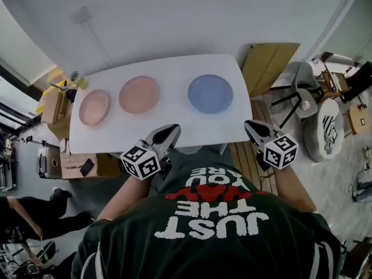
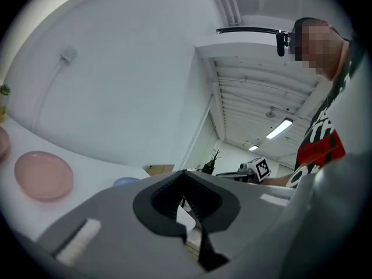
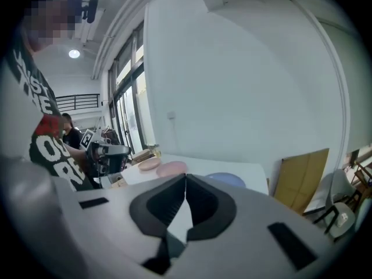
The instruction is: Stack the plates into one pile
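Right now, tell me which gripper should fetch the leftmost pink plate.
Likely left: the left gripper is clearly nearer the leftmost pink plate; the right gripper sits beyond the blue plate. Both jaws shut, empty.

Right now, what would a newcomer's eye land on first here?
Three separate plates in a row on the white table: left pink plate, middle pink plate, blue plate at the right. The left gripper and right gripper hover shut and empty by the near edge.
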{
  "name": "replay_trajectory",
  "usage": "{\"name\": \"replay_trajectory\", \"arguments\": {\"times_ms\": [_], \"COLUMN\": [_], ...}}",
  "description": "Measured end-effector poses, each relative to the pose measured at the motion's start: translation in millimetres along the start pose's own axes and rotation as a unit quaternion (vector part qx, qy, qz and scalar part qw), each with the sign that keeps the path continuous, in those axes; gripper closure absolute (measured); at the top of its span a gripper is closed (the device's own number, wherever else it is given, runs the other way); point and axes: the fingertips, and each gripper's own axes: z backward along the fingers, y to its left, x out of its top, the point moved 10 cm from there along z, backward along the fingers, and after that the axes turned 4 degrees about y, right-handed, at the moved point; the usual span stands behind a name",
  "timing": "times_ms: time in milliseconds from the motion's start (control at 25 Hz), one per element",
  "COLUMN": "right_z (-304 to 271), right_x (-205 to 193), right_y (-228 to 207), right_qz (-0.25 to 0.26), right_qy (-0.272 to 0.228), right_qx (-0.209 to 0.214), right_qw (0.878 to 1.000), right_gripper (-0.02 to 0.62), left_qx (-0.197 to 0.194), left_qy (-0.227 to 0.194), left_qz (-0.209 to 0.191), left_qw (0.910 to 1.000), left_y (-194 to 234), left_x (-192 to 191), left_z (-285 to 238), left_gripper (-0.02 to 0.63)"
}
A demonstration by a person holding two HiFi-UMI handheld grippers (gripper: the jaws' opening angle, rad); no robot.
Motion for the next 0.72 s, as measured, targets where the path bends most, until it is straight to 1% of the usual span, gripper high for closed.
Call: {"name": "replay_trajectory", "arguments": {"times_ms": [80,160,280,440,560,640,720], "right_z": [-28.4,-54.1,-84.0,-108.4,-128.6,-147.8,-171.6], "right_x": [13.3,19.4,18.6,9.8,3.4,-7.8,-24.3], "right_y": [-11.2,-22.3,-45.1,-93.5,-136.3,-163.7,-189.7], "right_qz": [-0.002,-0.002,-0.002,-0.016,-0.032,-0.048,-0.069], "right_qy": [0.006,0.019,0.048,0.085,0.118,0.150,0.188], "right_qx": [-0.014,-0.018,-0.018,-0.012,-0.011,-0.021,-0.032], "right_qw": [1.000,1.000,0.999,0.996,0.992,0.987,0.979], "right_gripper": [0.589,0.589,0.589,0.589,0.589,0.589,0.588], "left_qx": [-0.004,-0.006,-0.006,0.004,0.024,0.037,0.048], "left_qy": [0.011,0.013,0.012,0.010,0.010,0.009,0.010], "left_qz": [0.004,0.006,0.005,-0.003,-0.004,0.004,0.012], "left_qw": [0.9999,0.9999,0.9999,0.9999,0.9997,0.9993,0.9987], "left_y": [30.5,54.2,74.6,80.1,77.9,77.5,78.1], "left_x": [10.5,16.7,20.7,20.2,18.3,15.8,13.6], "left_z": [-12.2,-26.1,-52.0,-87.1,-107.7,-117.4,-127.2], "left_gripper": [0.601,0.601,0.601,0.601,0.601,0.601,0.601]}}
